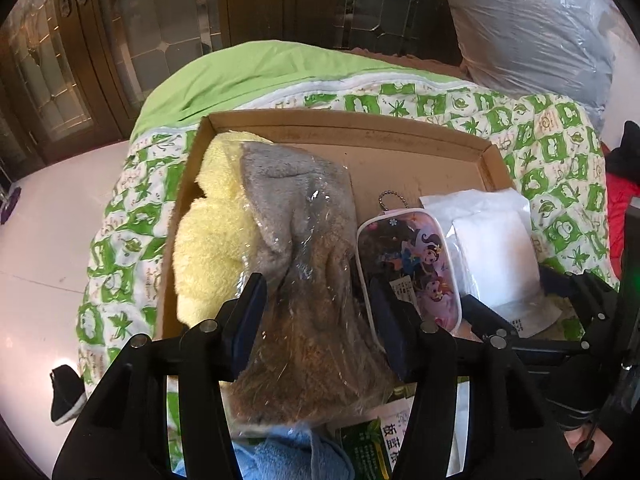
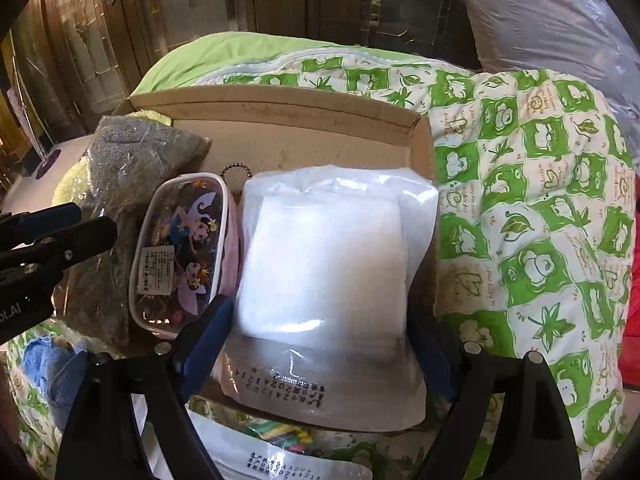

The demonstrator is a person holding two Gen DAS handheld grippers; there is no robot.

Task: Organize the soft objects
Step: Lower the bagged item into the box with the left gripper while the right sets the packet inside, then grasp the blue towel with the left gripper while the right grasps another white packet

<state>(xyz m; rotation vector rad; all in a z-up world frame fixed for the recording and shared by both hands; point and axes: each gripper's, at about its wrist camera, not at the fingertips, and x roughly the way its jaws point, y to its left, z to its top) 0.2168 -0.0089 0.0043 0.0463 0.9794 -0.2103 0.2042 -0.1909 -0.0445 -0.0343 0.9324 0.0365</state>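
Observation:
A shallow cardboard box [image 1: 360, 128] lies on a green-patterned quilt; it also shows in the right wrist view [image 2: 280, 104]. My left gripper [image 1: 316, 320] is wide around a plastic-wrapped grey-brown plush [image 1: 304, 248] lying over the box's near edge, next to a yellow plush [image 1: 212, 240]. My right gripper [image 2: 320, 344] is wide around a bagged white cloth [image 2: 328, 264] in the box's right part. A pink cartoon pouch [image 2: 188, 256] lies between them; it also shows in the left wrist view [image 1: 412, 268]. Neither item looks squeezed.
A blue towel [image 1: 288, 456] and printed packets [image 2: 280, 452] lie on the quilt [image 2: 540, 200] in front of the box. A large plastic-wrapped bundle [image 1: 532, 24] stands at the back right. A black shoe [image 1: 66, 396] is on the floor at left.

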